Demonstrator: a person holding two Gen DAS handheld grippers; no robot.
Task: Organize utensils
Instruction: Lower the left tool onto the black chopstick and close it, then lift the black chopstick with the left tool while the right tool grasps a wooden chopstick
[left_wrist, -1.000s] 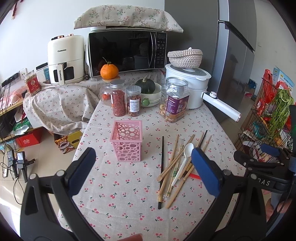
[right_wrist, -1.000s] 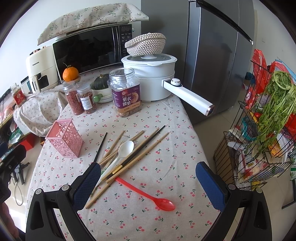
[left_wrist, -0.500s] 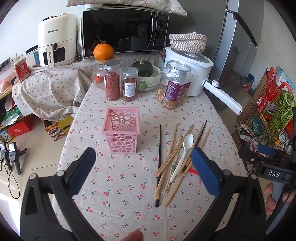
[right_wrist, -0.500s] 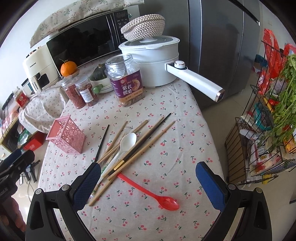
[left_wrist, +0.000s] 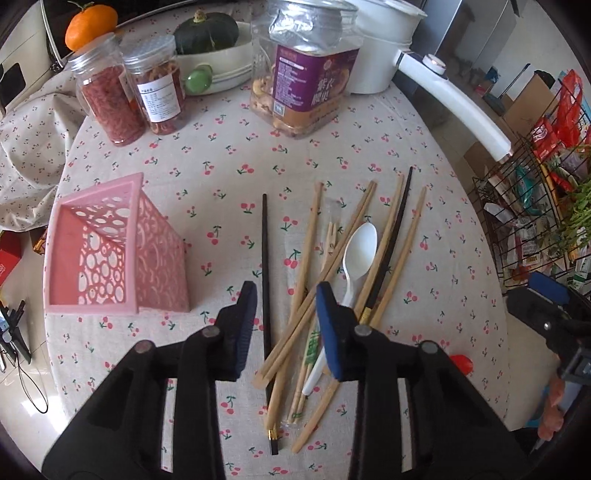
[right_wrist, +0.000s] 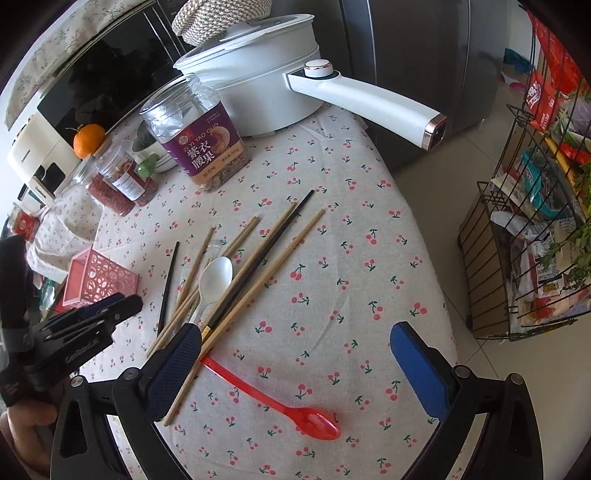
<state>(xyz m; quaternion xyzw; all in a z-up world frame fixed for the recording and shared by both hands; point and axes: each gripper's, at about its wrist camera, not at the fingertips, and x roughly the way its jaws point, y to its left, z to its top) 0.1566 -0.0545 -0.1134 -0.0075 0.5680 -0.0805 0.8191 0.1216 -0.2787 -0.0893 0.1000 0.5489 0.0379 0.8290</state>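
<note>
A pile of wooden chopsticks (left_wrist: 391, 258), a white spoon (left_wrist: 360, 251) and a black chopstick (left_wrist: 265, 258) lies mid-table on the cherry-print cloth. A pink perforated basket (left_wrist: 110, 251) stands to their left. My left gripper (left_wrist: 286, 314) points down over the near end of the pile. Its jaws are closing, with the black chopstick and some wooden ones between the pads, which are not pressing on them. My right gripper (right_wrist: 295, 369) stands wide open above a red spoon (right_wrist: 280, 406), whose handle passes by its left pad. The left gripper (right_wrist: 122, 302) shows at the left edge there.
Two red-filled jars (left_wrist: 129, 92), a purple-labelled nut jar (left_wrist: 306, 85), a bowl with a dark pumpkin (left_wrist: 207, 33) and a white pot with a long handle (right_wrist: 369, 98) crowd the table's far end. A wire rack (right_wrist: 517, 240) stands on the floor past the right edge.
Both grippers have sunk toward the table and tilted down. The left one moved over the chopstick pile and its jaws went from wide apart to narrow. The right jaws stayed wide.
</note>
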